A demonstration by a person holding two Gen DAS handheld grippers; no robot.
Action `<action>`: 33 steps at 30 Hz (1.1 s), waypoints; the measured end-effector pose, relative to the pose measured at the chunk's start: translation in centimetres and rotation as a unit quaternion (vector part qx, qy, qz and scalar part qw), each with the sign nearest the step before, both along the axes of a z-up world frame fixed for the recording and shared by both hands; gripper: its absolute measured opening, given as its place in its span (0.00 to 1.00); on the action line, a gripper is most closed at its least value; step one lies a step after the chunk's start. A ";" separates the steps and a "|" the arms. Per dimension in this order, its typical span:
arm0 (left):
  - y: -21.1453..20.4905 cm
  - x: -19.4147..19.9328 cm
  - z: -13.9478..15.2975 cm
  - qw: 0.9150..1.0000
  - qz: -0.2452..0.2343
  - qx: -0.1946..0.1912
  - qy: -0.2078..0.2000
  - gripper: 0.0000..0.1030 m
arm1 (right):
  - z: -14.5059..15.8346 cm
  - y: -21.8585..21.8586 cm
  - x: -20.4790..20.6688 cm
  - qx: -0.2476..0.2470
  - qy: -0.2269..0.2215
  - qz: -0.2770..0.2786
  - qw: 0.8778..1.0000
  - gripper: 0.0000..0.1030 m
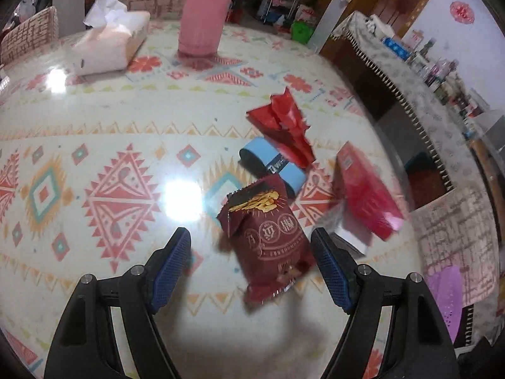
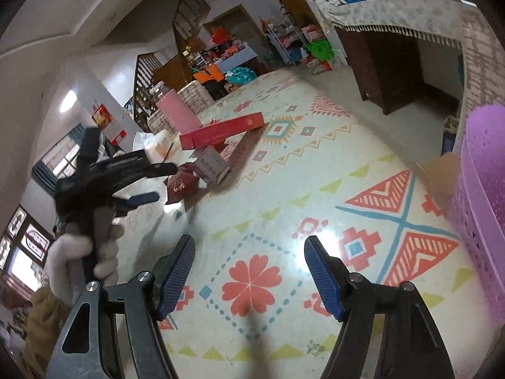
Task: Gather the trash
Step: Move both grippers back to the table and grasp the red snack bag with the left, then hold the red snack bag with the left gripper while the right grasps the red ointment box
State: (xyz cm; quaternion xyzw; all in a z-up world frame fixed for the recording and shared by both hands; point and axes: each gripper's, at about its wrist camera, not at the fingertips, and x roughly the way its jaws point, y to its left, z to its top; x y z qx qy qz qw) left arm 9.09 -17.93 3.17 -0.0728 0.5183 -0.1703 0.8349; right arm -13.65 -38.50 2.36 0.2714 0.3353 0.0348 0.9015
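A glossy counter [image 1: 110, 132] with a red, orange and teal patterned covering fills both views. The left tool [image 1: 252, 265] hangs just above it with its blue-padded jaws spread wide, grasping nothing. Between those jaws, nearer the right one, lies a dark maroon snack wrapper [image 1: 268, 237] with gold print, crumpled and slightly blurred. Just beyond it sit a light blue roll [image 1: 271, 167], a crumpled red wrapper [image 1: 284, 123] and a long red box [image 1: 366, 192] tilted over a small white box [image 1: 350, 237]. Farther back stand a pink tumbler [image 1: 205, 12] and a tissue pack [image 1: 110, 44]. The right tool [image 2: 249, 278] is also released, jaws wide apart over a bare stretch of counter, holding nothing. A purple perforated basket [image 2: 483, 195] stands at that view's right edge, well apart from the litter, and is probably where the trash goes. The step in hand appears to be the approach to the maroon wrapper. The next move likely calls for lowering the left tool, centring the wrapper between the pads and clenching on it, then carrying it to the basket.
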 end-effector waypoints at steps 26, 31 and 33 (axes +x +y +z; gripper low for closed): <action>7.9 -5.7 0.3 0.996 -0.035 -0.078 -0.023 0.36 | 0.1 1.6 2.6 -0.036 0.053 0.022 0.998 0.75; 8.7 -5.9 -0.1 0.996 -0.034 -0.075 -0.029 0.36 | 2.4 3.6 7.1 -0.073 0.039 0.043 0.996 0.82; 8.9 -5.9 -0.1 0.995 -0.035 -0.086 -0.024 0.36 | 3.0 3.8 9.0 -0.072 0.040 0.044 0.996 0.82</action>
